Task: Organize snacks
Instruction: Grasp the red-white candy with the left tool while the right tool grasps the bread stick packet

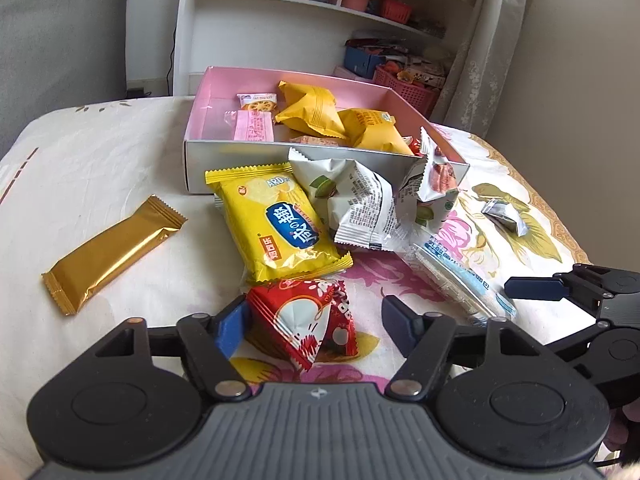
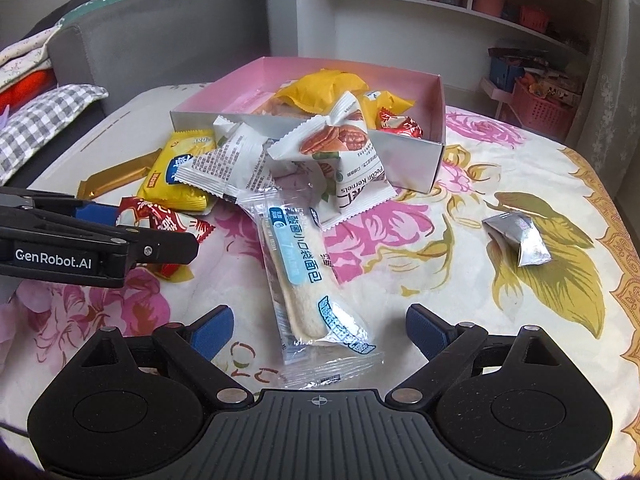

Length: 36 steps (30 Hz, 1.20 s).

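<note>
Pink-lined box (image 1: pixel 208 92), gold bar wrapper (image 1: pixel 114 248), red triangular packet (image 1: pixel 304 320), silver sachet (image 2: pixel 516 236), floral pink-and-yellow cloth (image 2: pixel 500 152)

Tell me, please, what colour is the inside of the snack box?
Pink inside the box, best seen from the left wrist view.

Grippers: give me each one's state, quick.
Left gripper: open, jaws either side of the red triangular snack packet, not clamped.
Right gripper: open, straddling the clear-wrapped bread stick, holding nothing.

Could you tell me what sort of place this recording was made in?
Probably a bedroom or living room at home: a floral bedspread covers the work surface, a white shelf unit with storage baskets stands behind, and a grey sofa holds folded bedding.
</note>
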### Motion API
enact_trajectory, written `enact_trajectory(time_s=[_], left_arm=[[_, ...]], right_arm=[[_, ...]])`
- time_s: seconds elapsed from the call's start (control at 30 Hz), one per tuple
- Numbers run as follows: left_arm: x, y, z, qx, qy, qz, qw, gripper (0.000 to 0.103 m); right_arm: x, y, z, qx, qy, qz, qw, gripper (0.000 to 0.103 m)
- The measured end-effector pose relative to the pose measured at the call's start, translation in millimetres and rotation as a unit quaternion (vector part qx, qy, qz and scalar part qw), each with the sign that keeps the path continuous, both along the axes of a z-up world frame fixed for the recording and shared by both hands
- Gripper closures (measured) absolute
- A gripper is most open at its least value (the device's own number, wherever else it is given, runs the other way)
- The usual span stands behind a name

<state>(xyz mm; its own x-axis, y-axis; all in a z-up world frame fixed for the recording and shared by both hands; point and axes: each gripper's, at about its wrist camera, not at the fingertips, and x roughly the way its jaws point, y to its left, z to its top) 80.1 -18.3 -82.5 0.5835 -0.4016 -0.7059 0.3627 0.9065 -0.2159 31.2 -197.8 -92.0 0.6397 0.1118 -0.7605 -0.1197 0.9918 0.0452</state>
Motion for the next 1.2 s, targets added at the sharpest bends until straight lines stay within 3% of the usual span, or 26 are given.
enact_trajectory(time_s=[0.23,0.37,0.47,0.6,0.73,1.2], left_arm=[[0,2,2,-0.006,0.009,0.000,0.9999,0.064],[0,3,3,-0.009,0.015,-0.003,0.9998,0.067],[-2,2,4,-0.010,0.016,-0.006,0.9998,0.068],[-3,3,5,-0.012,0.019,-0.008,0.9997,0.068],[-3,4,6,-0.014,0.020,-0.013,0.9996,0.068],[-13,3,21,-0.014,0.005,-0.042,0.9990,0.072]], right_arm=[[7,-1,0,0.003,-0.005,-0.008,1.000,0.010],[8,1,1,-0.002,-0.012,-0.004,1.000,0.017],[8,1,3,0.002,-0.015,0.000,1.000,0.030],[8,2,6,0.010,-0.017,0.005,1.000,0.064],[7,5,11,0.011,-0.020,0.018,1.000,0.077],[-2,7,28,0.036,-0.018,0.041,0.998,0.084]])
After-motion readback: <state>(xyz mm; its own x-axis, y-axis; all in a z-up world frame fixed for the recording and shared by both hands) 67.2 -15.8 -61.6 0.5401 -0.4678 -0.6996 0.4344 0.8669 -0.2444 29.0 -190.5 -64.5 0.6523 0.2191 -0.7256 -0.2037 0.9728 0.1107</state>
